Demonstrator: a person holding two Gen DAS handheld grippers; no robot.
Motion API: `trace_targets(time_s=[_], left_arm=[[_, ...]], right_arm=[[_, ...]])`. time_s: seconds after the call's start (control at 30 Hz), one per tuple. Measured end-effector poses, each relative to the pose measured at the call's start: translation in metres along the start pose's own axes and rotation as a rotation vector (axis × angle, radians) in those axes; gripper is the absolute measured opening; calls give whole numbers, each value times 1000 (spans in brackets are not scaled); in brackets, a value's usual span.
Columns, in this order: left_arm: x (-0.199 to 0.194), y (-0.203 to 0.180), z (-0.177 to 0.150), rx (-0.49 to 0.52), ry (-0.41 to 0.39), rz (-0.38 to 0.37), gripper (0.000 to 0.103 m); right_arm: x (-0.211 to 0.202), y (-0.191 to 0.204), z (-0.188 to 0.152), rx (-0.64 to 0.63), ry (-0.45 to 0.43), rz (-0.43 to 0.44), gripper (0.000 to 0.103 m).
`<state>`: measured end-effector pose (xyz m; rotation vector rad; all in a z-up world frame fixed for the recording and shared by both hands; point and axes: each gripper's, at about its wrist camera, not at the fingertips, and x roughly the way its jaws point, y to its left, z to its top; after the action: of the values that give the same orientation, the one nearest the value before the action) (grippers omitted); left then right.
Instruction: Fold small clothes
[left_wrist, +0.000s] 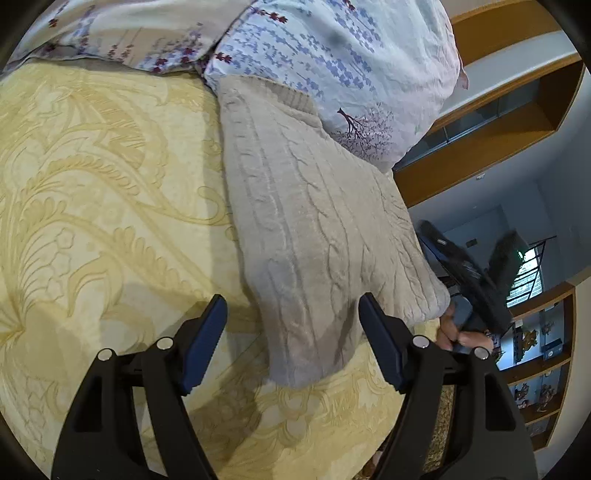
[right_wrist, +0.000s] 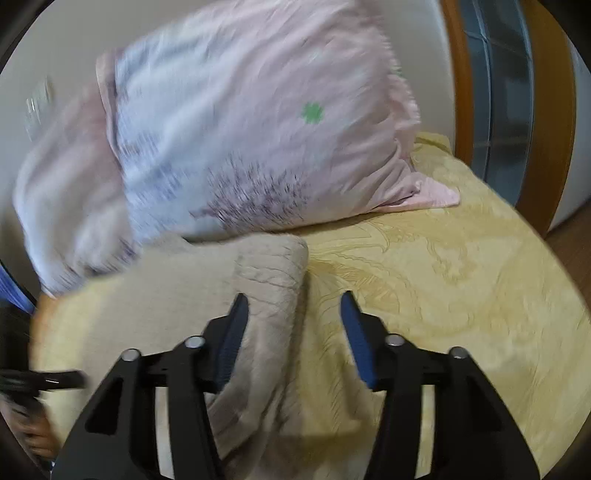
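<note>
Item one: a beige cable-knit garment (left_wrist: 314, 229), laid in a long folded strip on a yellow embossed bedspread (left_wrist: 103, 206). In the left wrist view it is seen running from upper centre down to lower centre of the frame, its upper end touching a floral pillow (left_wrist: 332, 62). In the right wrist view the same garment (right_wrist: 258, 295) is seen at centre and lower left, blurred, its far end just below the pillow (right_wrist: 240, 129).

Item two: the left gripper (left_wrist: 291, 343), blue-padded, held with jaws wide apart above the near end of the garment; nothing is clasped between them.

Item three: the right gripper (right_wrist: 293, 339), likewise spread, with the garment's edge lying beneath its left finger and bedspread (right_wrist: 461, 295) under the right; nothing is gripped. It is also seen at the right edge of the left wrist view (left_wrist: 476, 280), held in a hand (left_wrist: 458, 328).

Item four: wooden shelving (left_wrist: 498, 110) is recorded at the upper right of the left wrist view.
</note>
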<state>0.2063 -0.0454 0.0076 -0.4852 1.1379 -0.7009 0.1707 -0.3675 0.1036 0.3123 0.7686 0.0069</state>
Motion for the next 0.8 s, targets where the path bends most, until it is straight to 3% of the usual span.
trace_targets(time_s=[0.17,0.3,0.43,0.5,0.53,0.63,0.67,0.8], left_arm=[[-8,1,-8,-21,-9,-24,71],[-9,-1,-15,-19,1,-18,64],[-9,-2,-20,-20,1,-12,55],[-7,-2,-22,-26,9,-16,47],[-5,-1,-23,-31,16,-25,41],[-4,-3,-26,-15,23,-17,25],[-5,-3,-27,-8,23,-13,19],[-13,-2,-29,-3,8,-20,15]], right_arm=[[-28,-9,-19,143,58,182,56],[-38,3,-34,123,94,233,56],[-36,15,-46,72,133,212,55],[-35,17,-54,58,143,204,47],[-33,18,-57,54,147,207,35],[-34,22,-59,10,130,188,12],[-37,23,-58,6,119,191,11],[-62,21,-53,-2,14,195,9]])
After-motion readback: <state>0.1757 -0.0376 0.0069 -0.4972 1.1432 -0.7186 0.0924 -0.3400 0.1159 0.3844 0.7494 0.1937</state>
